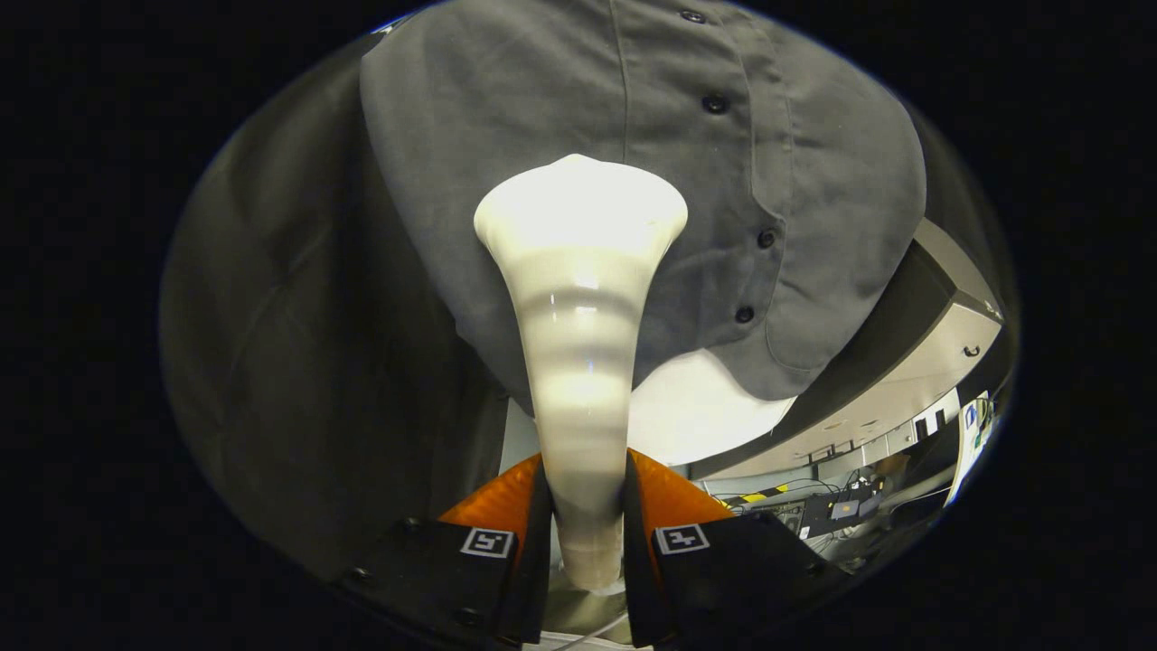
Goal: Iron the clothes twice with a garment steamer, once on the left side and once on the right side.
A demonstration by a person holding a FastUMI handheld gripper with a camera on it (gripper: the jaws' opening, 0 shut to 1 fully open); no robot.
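Gripper view: your gripper point(586, 520) clamps its 2 fingers on the cream flared plastic steamer point(580, 298), head against the grey buttoned shirt point(813, 181) above its hem.

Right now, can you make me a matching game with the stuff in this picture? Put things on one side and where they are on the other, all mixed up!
Things:
1. garment steamer
2. grey shirt
3. buttons
4. gripper

Places or states:
A. in a row down the shirt's front
B. hanging just beyond the steamer's wide head
C. shut on the steamer's handle
D. held between the two fingers, head pointing at the shirt

Pairs: 1-D, 2-B, 3-A, 4-C
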